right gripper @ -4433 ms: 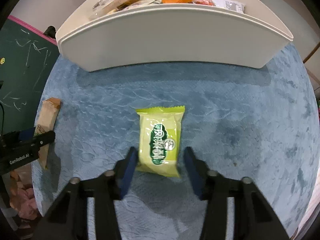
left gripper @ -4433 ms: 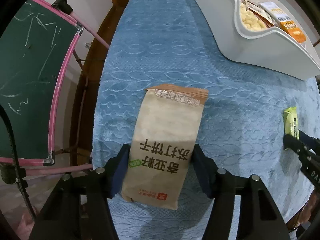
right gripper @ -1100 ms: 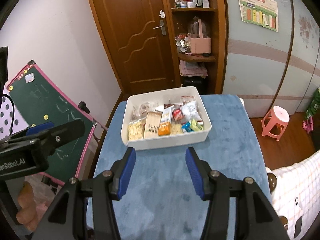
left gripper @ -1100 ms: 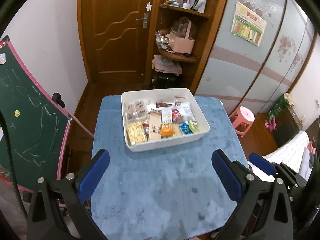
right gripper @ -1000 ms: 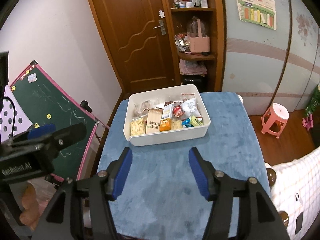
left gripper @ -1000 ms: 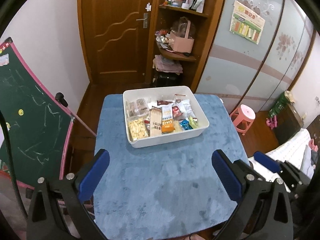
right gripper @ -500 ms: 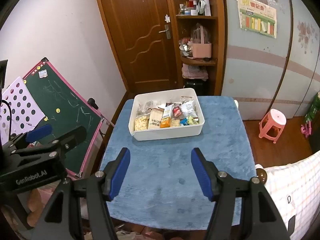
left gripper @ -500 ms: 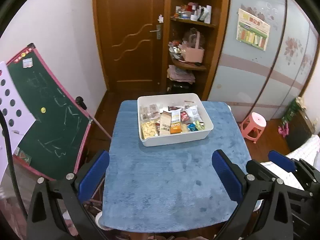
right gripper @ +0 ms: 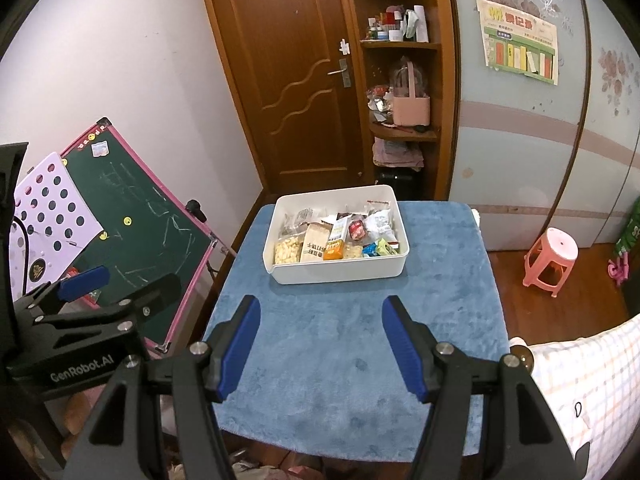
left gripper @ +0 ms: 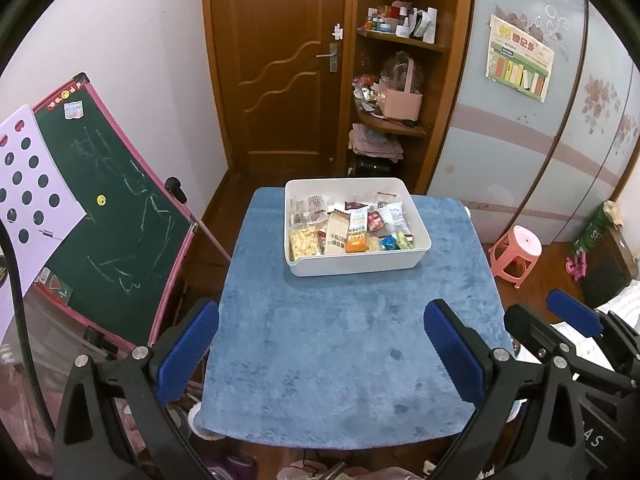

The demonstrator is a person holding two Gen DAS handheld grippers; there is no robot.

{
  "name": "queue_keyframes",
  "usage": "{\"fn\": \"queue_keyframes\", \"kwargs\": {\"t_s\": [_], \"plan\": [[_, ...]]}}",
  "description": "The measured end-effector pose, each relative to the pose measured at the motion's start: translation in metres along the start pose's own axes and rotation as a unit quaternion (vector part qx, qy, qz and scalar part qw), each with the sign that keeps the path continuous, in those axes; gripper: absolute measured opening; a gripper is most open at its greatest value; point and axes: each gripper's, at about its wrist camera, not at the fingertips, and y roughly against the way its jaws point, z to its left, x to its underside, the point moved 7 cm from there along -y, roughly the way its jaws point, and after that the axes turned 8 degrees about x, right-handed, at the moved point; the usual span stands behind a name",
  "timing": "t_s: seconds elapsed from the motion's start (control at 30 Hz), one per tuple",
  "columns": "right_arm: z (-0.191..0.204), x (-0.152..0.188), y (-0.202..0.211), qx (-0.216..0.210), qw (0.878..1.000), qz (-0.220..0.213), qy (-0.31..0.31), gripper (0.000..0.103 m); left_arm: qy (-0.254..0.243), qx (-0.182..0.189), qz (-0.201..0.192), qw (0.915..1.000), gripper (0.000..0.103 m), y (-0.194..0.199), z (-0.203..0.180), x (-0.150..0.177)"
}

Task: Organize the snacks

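"GenRobot.AI" stands in white on the black body of the left gripper (right gripper: 122, 286); snack packet prints are too small to read.

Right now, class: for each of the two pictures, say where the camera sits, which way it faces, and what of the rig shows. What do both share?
Left wrist: behind the open left gripper, facing down at the blue table; the right gripper shows at right.
Right wrist: behind the open right gripper, same aim; the left gripper shows at left.
Shared: white bin of snacks, door, chalkboard.

White bin (left gripper: 356, 266), plush blue tablecloth (left gripper: 340, 360), green chalkboard (left gripper: 116, 216) framed pink, pink stool (left gripper: 516, 248)
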Motion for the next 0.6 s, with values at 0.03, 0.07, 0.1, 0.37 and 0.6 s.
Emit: {"fn": "queue_keyframes", "kwargs": {"t_s": [0.03, 0.07, 0.1, 0.37, 0.6], "plan": [[-0.001, 0.001, 0.000, -0.001, 1.000, 0.001, -0.001, 0.064, 0.000, -0.001, 0.001, 1.0000, 0.102, 0.000, -0.001, 0.001], [-0.002, 0.002, 0.001, -0.002, 1.000, 0.001, -0.002, 0.064, -0.001, -0.001, 0.003, 1.0000, 0.102, 0.001, -0.002, 0.003], [-0.003, 0.003, 0.001, -0.003, 1.000, 0.002, -0.003, 0.064, 0.000, -0.001, 0.003, 1.0000, 0.102, 0.001, -0.003, 0.004], [-0.007, 0.006, 0.004, -0.001, 1.000, 0.001, -0.003, 0.064, -0.001, -0.001, 0.006, 1.0000, 0.102, 0.002, -0.006, 0.009], [-0.012, 0.013, 0.008, -0.003, 1.000, 0.002, -0.005, 0.064, -0.001, -0.003, 0.014, 0.9999, 0.102, 0.004, -0.010, 0.018]]}}
